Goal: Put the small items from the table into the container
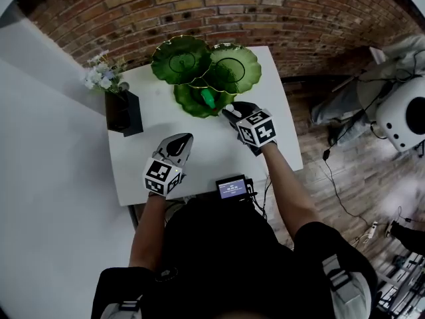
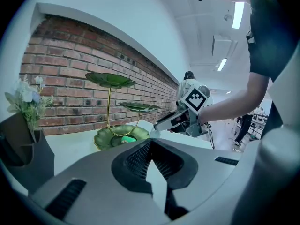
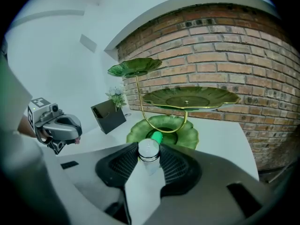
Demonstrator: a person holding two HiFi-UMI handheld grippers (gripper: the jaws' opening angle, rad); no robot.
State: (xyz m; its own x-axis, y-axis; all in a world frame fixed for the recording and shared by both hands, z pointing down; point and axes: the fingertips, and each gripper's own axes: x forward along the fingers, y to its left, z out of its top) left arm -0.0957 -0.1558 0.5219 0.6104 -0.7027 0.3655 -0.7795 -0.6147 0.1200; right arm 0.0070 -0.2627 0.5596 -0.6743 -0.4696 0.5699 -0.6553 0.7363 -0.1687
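- A person at a white tabletop (image 1: pixel 199 145) is working through the carrying step. The right hand-held gripper (image 3: pixel 149 159) is clenching a small clear bottle with a pale rounded cap (image 3: pixel 149 149) between its ribbed black pads.
- The bottle is hanging above the tabletop, just short of the lowest dish (image 3: pixel 187 131) of a three-tier green leaf-shaped stand on a gold stem. A small bright-green item (image 3: pixel 156 137) is already lying in that dish.
- The left hand-held gripper (image 2: pixel 151 146) is waiting nearer the person with its jaws pressed together on nothing.
- A black box of pale flowers (image 1: pixel 123 111) is standing well off to the left.
- Next, by the look of it, the bottle is needing a short reach over the rim and under the gold stem, then a gentle release so that it is not rolling out.
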